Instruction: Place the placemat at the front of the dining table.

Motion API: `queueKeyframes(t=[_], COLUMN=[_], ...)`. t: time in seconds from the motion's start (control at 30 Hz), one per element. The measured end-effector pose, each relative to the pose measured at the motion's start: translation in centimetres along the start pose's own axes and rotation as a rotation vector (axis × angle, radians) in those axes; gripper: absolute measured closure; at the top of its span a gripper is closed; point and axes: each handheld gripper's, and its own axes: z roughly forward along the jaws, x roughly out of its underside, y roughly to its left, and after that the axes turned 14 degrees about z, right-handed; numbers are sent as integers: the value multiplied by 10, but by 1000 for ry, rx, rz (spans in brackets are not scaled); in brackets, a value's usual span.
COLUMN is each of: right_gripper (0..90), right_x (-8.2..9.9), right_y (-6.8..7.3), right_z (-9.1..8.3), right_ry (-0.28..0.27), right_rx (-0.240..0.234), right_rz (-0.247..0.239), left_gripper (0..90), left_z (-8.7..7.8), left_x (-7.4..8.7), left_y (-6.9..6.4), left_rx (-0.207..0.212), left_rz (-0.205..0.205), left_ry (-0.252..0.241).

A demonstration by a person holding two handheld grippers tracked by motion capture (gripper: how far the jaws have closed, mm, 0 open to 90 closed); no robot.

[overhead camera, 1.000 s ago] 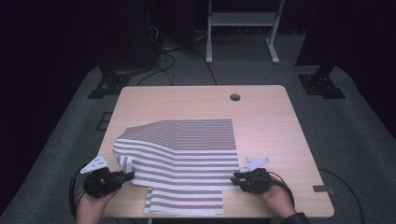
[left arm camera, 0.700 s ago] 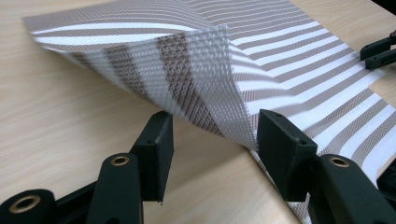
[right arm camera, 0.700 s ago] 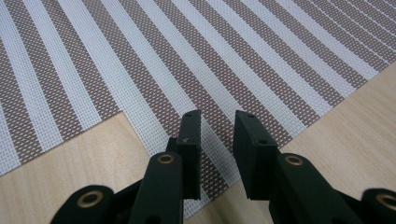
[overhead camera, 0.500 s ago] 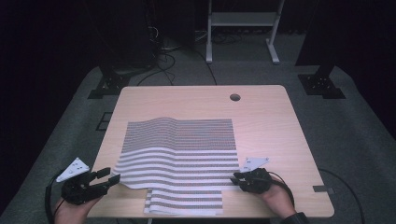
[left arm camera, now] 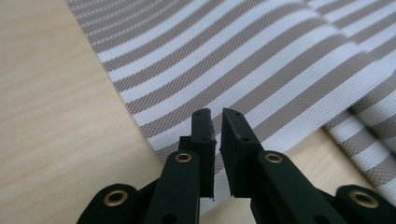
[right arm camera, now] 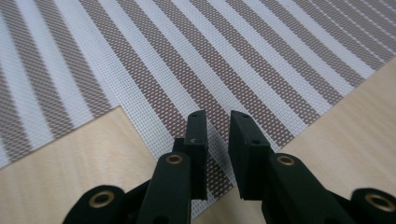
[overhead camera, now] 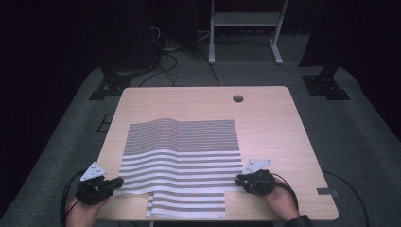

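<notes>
Two hand-held grippers sit at the near corners of a striped cloth [overhead camera: 182, 161] spread on a pale wooden table [overhead camera: 274, 123]. Seen from the high view, the left gripper [overhead camera: 115, 182] rests at the cloth's near left corner, its tips at the fabric's edge, while the right gripper [overhead camera: 240, 178] lies at the near right corner, just beside the step where a narrower flap of cloth runs on toward the table's front edge. A person's hand [overhead camera: 281, 201] holds the right tool from below; the other hand [overhead camera: 80, 213] grips the left one at the table's corner.

From the left gripper view, the left gripper [left arm camera: 217, 116] has its black jaws parted by only a narrow slit, poised over the cloth [left arm camera: 243, 70] at its corner, with bare table [left arm camera: 51, 116] to one side; whether any fabric lies pinched between them cannot be told. From the right gripper view, the right gripper [right arm camera: 218, 119] shows a slightly wider gap between its jaws, which hover over the corner of the cloth [right arm camera: 210, 60], the weave visible through the gap and nothing clearly gripped.

The cloth lies mostly flat, with a shallow ridge running across its far left part. A round hole [overhead camera: 238, 98] is set in the tabletop beyond the cloth, well apart from both tools. No containers stand on the table.
</notes>
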Motion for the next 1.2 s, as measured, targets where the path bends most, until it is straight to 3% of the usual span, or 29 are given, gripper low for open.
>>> queueKeyframes(t=[0.23, 0.5, 0.67, 0.87, 1.2], right_gripper=[872, 892, 892, 892, 892], right_x=[0, 0, 0, 1, -2], right_y=[-4, -3, -7, -19, -29], right_z=[-1, -2, -4, -6, -6], right_ry=[6, 23, 30, 30, 30], right_rx=[13, 25, 45, 57, 87], right_rz=[20, -7, 9, 39, 70], left_gripper=[837, 849, 851, 852, 853], left_z=[17, 23, 31, 39, 56], left_x=[6, 1, -8, -16, -34], left_y=[-1, -4, -3, 0, 6], left_rx=[23, 10, 5, 2, -16], left_rz=[15, 36, 59, 49, 70], left_ry=[83, 80, 83, 79, 89])
